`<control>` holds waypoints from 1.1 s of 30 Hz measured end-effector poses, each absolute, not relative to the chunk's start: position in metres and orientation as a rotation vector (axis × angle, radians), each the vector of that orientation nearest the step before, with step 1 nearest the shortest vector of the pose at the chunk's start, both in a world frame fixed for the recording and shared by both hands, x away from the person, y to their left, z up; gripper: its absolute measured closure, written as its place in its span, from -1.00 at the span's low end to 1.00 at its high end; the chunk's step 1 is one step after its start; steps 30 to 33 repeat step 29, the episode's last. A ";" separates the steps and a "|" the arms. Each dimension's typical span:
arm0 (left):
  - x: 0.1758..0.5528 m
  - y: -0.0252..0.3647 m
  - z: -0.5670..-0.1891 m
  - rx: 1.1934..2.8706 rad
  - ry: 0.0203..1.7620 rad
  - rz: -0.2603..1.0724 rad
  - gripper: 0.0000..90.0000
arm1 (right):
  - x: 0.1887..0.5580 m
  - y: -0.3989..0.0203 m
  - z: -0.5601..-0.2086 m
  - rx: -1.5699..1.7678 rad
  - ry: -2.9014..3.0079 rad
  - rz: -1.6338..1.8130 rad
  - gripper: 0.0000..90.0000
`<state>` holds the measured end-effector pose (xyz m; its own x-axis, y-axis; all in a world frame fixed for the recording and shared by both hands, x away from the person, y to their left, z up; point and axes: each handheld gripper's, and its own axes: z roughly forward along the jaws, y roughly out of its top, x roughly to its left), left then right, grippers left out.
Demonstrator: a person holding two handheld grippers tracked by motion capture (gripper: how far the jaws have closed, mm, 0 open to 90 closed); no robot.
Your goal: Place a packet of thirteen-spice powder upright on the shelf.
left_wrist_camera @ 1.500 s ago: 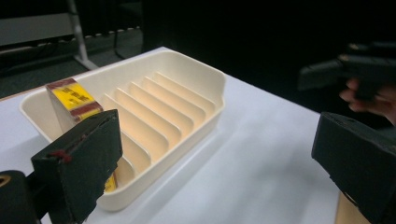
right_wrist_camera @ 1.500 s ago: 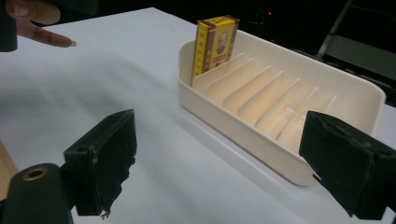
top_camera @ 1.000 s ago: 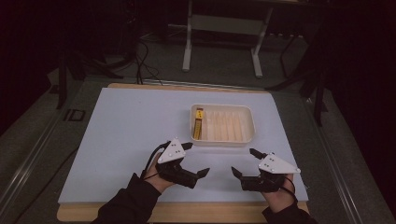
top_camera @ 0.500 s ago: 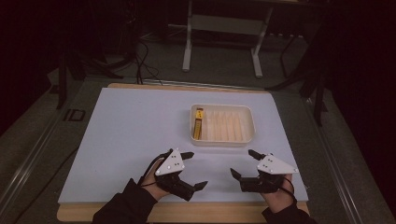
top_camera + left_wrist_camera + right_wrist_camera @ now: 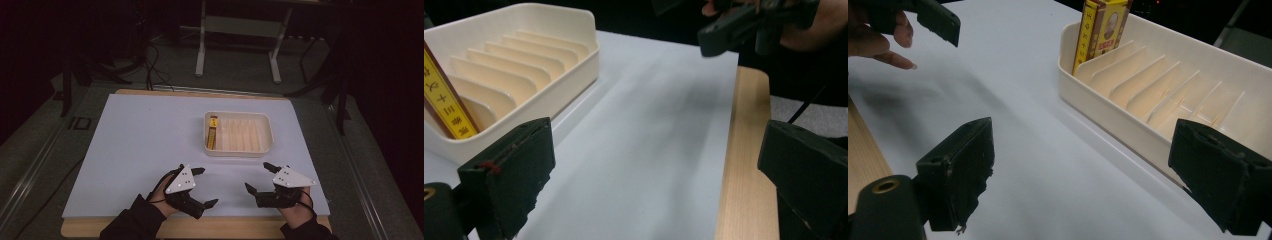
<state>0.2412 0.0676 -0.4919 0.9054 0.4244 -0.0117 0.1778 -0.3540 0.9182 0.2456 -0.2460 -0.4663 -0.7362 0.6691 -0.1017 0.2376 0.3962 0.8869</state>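
My left tongs (image 5: 201,187) and right tongs (image 5: 257,176) rest released and empty at the desk's (image 5: 135,135) near edge. The yellow box (image 5: 213,132) stands in the leftmost slot of the cream divider tray (image 5: 239,150) beyond, so I judge no step has begun; next comes a reach toward it.

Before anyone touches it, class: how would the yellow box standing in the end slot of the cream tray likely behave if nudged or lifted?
The yellow box looks like thin printed card, so probably light and easily crushed by a hard squeeze. It stands tall and narrow on end, leaning on the tray wall, so a sideways nudge would likely tip it against the divider. Its glossy faces may be somewhat slippery.
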 end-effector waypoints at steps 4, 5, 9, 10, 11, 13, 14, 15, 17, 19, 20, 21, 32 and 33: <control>0.241 0.071 -0.495 1.948 0.447 0.269 -0.94 | 0.246 -0.247 -0.467 0.779 2.218 1.307 -0.75; 0.241 0.071 -0.496 1.947 0.448 0.267 -0.94 | 0.246 -0.247 -0.467 0.781 2.220 1.305 -0.75; 0.239 0.071 -0.500 1.960 0.447 0.298 -0.94 | 0.247 -0.248 -0.468 0.778 2.224 1.304 -0.75; 0.239 0.071 -0.500 1.964 0.446 0.304 -0.94 | 0.247 -0.248 -0.469 0.776 2.228 1.304 -0.75; 0.239 0.071 -0.500 1.961 0.448 0.305 -0.94 | 0.247 -0.248 -0.469 0.771 2.231 1.301 -0.75; 0.239 0.071 -0.501 1.961 0.452 0.299 -0.94 | 0.247 -0.249 -0.469 0.771 2.231 1.302 -0.75; 0.239 0.071 -0.501 1.961 0.453 0.299 -0.94 | 0.247 -0.250 -0.469 0.771 2.232 1.308 -0.75; 0.239 0.071 -0.502 1.959 0.453 0.295 -0.94 | 0.248 -0.250 -0.470 0.765 2.237 1.303 -0.75; 0.239 0.071 -0.503 1.961 0.452 0.296 -0.94 | 0.248 -0.250 -0.471 0.761 2.243 1.293 -0.70; 0.239 0.070 -0.503 1.962 0.452 0.288 -0.94 | 0.250 -0.250 -0.472 0.752 2.250 1.290 -0.70; 0.239 0.070 -0.504 1.963 0.450 0.286 -0.94 | 0.250 -0.250 -0.473 0.755 2.254 1.292 -0.70; 0.239 0.069 -0.505 1.967 0.452 0.288 -0.94 | 0.250 -0.250 -0.473 0.758 2.255 1.291 -0.70; 0.240 0.069 -0.506 1.955 0.460 0.280 -0.94 | 0.250 -0.250 -0.476 0.756 2.270 1.295 -0.71; 0.240 0.069 -0.506 1.955 0.460 0.280 -0.94 | 0.250 -0.250 -0.476 0.756 2.270 1.295 -0.71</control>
